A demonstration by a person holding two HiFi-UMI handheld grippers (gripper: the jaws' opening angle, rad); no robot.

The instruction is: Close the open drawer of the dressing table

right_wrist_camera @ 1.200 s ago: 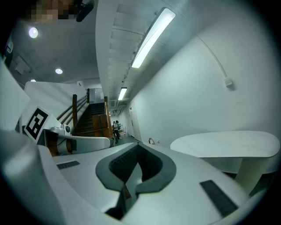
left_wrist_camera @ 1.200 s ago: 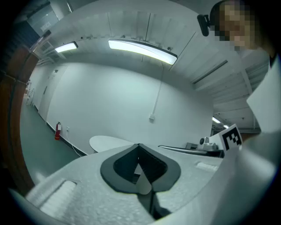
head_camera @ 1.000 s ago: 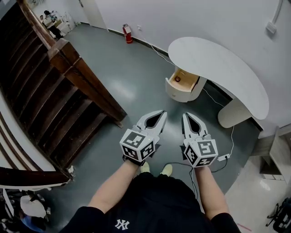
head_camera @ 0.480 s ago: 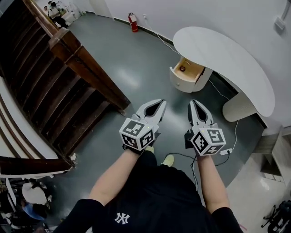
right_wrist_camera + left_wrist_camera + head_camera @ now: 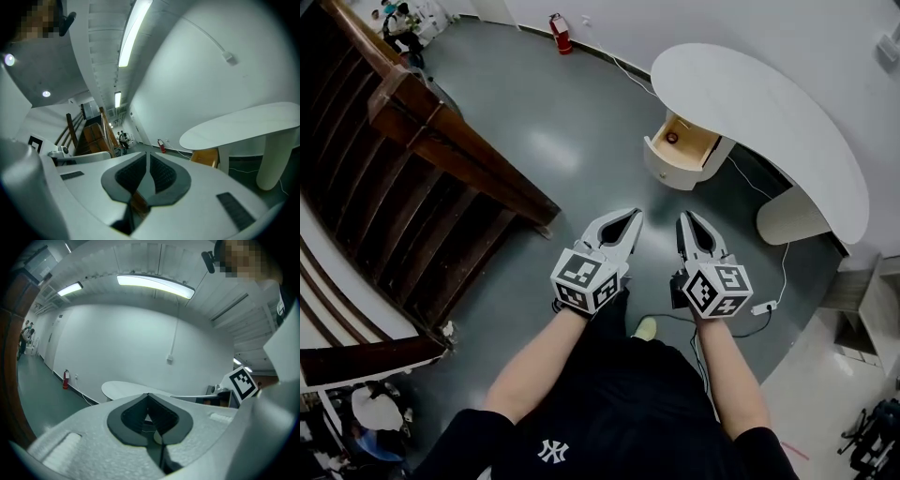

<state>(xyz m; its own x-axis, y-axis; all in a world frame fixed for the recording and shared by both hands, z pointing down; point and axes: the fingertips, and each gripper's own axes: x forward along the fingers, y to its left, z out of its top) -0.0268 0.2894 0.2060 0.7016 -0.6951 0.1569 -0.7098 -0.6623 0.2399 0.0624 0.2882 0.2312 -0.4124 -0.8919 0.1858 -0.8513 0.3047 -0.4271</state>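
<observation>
Lower now than a second ago: left gripper (image 5: 634,217) jaws closed, right gripper (image 5: 686,217) jaws just parting, both empty. Step nearer the open drawer (image 5: 666,171) under the surface (image 5: 759,103), still well apart; push its front squarely.

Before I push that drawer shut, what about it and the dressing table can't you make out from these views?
- Head view: the small red item in the drawer is too small to identify.
- Head view: the drawer's front is seen steeply from above, so no handle can be made out.
- Left gripper view: the drawer is hidden behind the left gripper's own body; only the tabletop shows.
</observation>
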